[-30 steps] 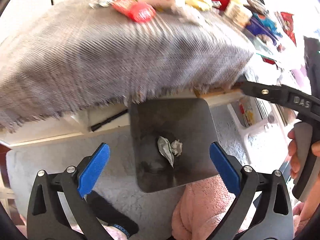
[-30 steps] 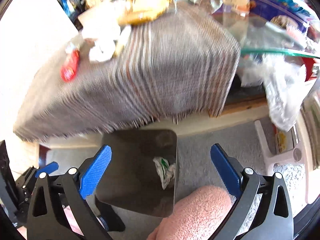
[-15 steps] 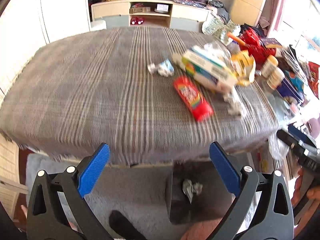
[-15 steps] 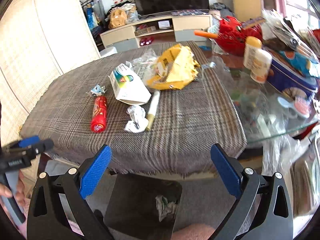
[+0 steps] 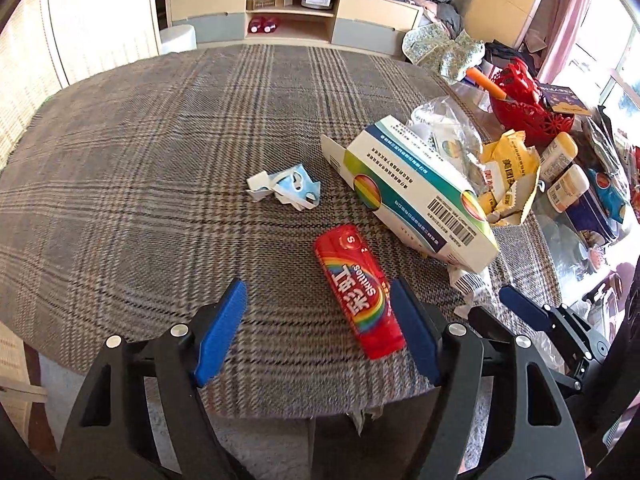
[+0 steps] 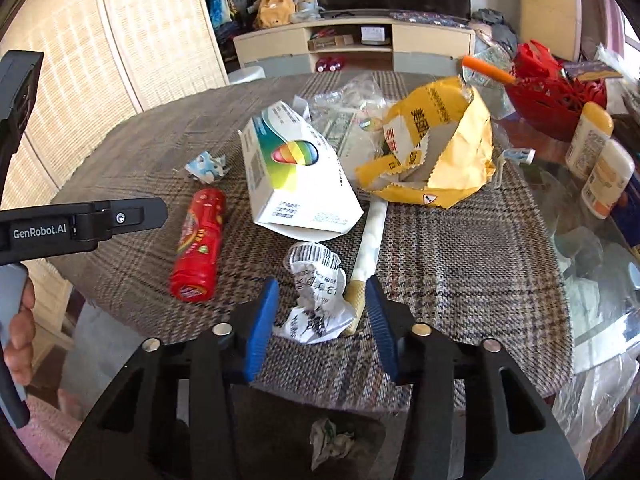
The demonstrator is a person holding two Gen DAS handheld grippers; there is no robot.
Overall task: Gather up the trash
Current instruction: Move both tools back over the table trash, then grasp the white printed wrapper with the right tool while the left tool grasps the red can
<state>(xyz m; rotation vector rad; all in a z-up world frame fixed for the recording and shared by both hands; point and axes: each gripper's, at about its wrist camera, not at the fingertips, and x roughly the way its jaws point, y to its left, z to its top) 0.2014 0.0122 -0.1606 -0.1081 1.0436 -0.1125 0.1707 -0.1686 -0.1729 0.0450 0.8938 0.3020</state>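
Note:
Trash lies on the plaid tablecloth (image 5: 140,168). A red Skittles tube (image 5: 356,292) lies just inside my open left gripper (image 5: 320,320), near its right pad. My open right gripper (image 6: 320,304) straddles a crumpled white receipt (image 6: 316,296), with a rolled paper stick (image 6: 370,248) by its right pad. A white rainbow carton (image 6: 296,184), a torn yellow wrapper (image 6: 440,152) and a crumpled blue-white wrapper (image 5: 286,188) lie further in. Clear plastic (image 6: 348,112) lies behind the carton. A dark bin (image 6: 280,444) below the table edge holds a crumpled wad (image 6: 330,440).
A red basket (image 6: 556,88), two white bottles (image 6: 600,160) and a blue tin (image 5: 600,204) crowd the glass table's right side. A TV cabinet (image 5: 292,20) stands behind. A wicker screen (image 6: 120,60) is at the left. The left gripper shows in the right wrist view (image 6: 80,220).
Both grippers have risen from the bin under the table edge to above the tabletop. Both jaws have narrowed; the left is now by the red tube, the right around the receipt.

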